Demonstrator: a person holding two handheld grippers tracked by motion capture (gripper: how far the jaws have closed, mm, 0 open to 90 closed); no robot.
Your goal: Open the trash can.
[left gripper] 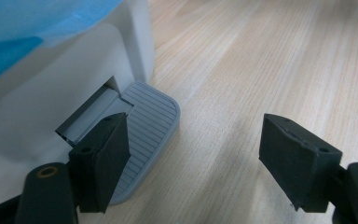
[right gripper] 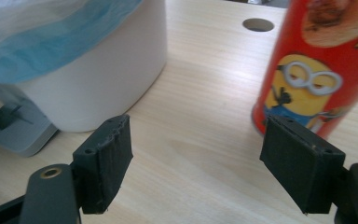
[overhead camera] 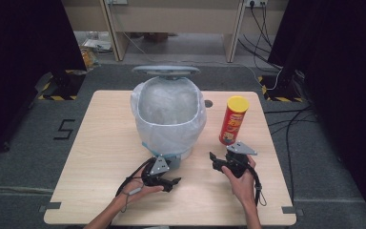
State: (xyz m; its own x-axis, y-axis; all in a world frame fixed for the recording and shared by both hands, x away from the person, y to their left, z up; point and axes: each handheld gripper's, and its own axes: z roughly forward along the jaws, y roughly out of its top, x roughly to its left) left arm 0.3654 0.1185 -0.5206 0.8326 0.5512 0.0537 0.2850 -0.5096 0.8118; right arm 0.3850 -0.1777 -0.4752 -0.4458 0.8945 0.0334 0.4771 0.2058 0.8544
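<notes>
A: Here we are at the table [overhead camera: 100, 157], and the white pedal bin [overhead camera: 169, 114] with its plastic liner stands mid-table, lid up. Left gripper [overhead camera: 164, 181] sits low at the bin's foot, jaws spread wide, gripping nothing.

B: And look at the left gripper view: the grey ribbed pedal [left gripper: 151, 123] lies right under its left jaw, sticking out from the base of the bin towards the person. One jaw is over the pedal, the other over bare wood.

A: The right gripper [overhead camera: 219, 160]?

B: Jaws apart too, empty. The red crisp can [overhead camera: 232, 120] stands upright with its yellow cap, just beyond it and a touch to the right; its right jaw already overlaps the can's base in the right gripper view.

A: So the can's long axis is vertical, and the right hand is clearly the nearer one.

B: I'd say so. Right closes across the can, left looks placed to press the pedal.
</notes>
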